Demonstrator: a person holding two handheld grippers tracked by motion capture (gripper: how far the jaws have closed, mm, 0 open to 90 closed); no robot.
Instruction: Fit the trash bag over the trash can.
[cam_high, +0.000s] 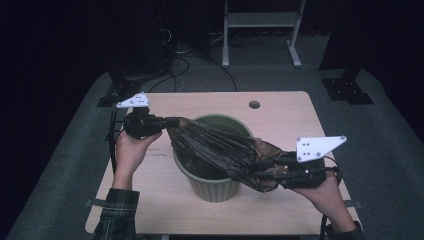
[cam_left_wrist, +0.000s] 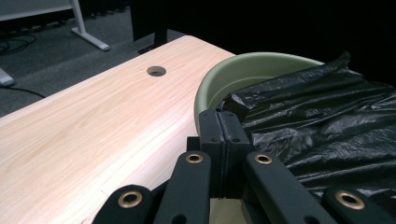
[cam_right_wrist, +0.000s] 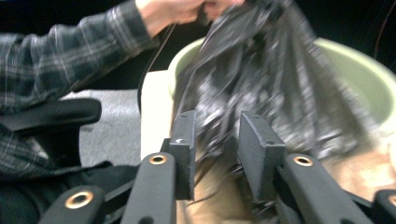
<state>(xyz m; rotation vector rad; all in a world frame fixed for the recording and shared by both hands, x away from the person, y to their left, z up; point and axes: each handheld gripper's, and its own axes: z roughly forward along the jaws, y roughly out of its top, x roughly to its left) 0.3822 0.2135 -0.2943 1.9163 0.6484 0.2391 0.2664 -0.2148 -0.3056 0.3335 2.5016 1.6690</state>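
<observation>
A black plastic bag (cam_high: 215, 145) is stretched across the top of a green ribbed bin (cam_high: 215, 187) in the middle of the wooden table (cam_high: 285, 120). My left gripper (cam_high: 170, 121) holds the bag's left end above the bin's far-left rim; its jaws are pressed together (cam_left_wrist: 223, 116) on the edge of the bag (cam_left_wrist: 317, 121). My right gripper (cam_high: 260, 170) is at the bag's right end, beside the bin's near-right side. Its jaws (cam_right_wrist: 217, 123) stand apart with crumpled bag (cam_right_wrist: 261, 70) loose in the gap. The bin (cam_right_wrist: 359, 70) lies behind.
A round cable hole (cam_high: 254, 105) sits near the table's far edge. Beyond the table are a white frame's legs (cam_high: 260, 30) and cables on the grey floor. A plaid sleeve (cam_right_wrist: 60, 60) of the other arm crosses the right gripper view.
</observation>
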